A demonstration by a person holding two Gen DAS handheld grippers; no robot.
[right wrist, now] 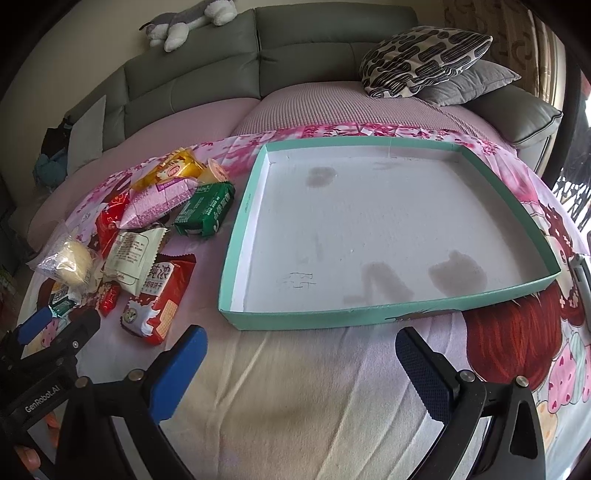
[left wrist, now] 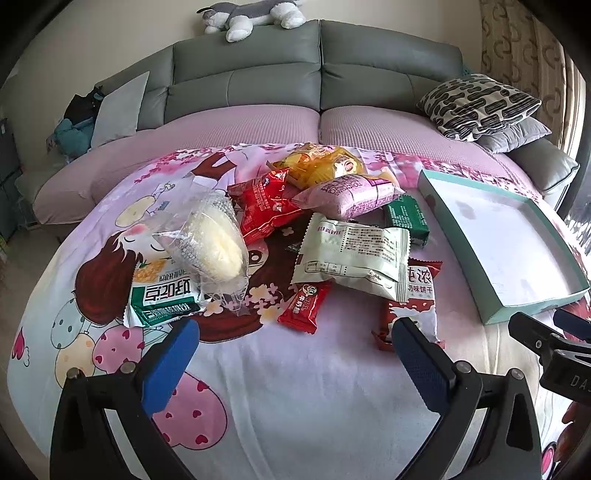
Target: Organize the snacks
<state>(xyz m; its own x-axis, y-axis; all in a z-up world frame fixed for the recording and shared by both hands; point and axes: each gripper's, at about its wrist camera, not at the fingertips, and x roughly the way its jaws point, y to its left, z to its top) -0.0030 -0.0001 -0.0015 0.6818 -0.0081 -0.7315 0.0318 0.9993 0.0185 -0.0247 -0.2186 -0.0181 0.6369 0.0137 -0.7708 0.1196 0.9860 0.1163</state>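
Observation:
A heap of snack packets lies on a cartoon-print cloth (left wrist: pixel 295 387): a clear bag with a pale bun (left wrist: pixel 214 240), a white packet (left wrist: pixel 354 254), a small red candy (left wrist: pixel 304 306), a red biscuit pack (left wrist: pixel 417 306), a pink packet (left wrist: pixel 351 195), a green one (left wrist: pixel 406 219) and a yellow one (left wrist: pixel 317 164). A shallow teal box (right wrist: pixel 388 310) with a white, stained floor holds nothing and sits right of the heap (right wrist: pixel 147 236). My left gripper (left wrist: pixel 295 338) is open just short of the heap. My right gripper (right wrist: pixel 301 347) is open before the box's near wall.
A grey sofa (left wrist: pixel 317 74) with a pink seat cover stands behind. Patterned and grey cushions (right wrist: pixel 424 59) lie at its right end, a plush dog (left wrist: pixel 251 14) on the backrest. The other gripper's body shows at the left edge (right wrist: pixel 40 369) of the right wrist view.

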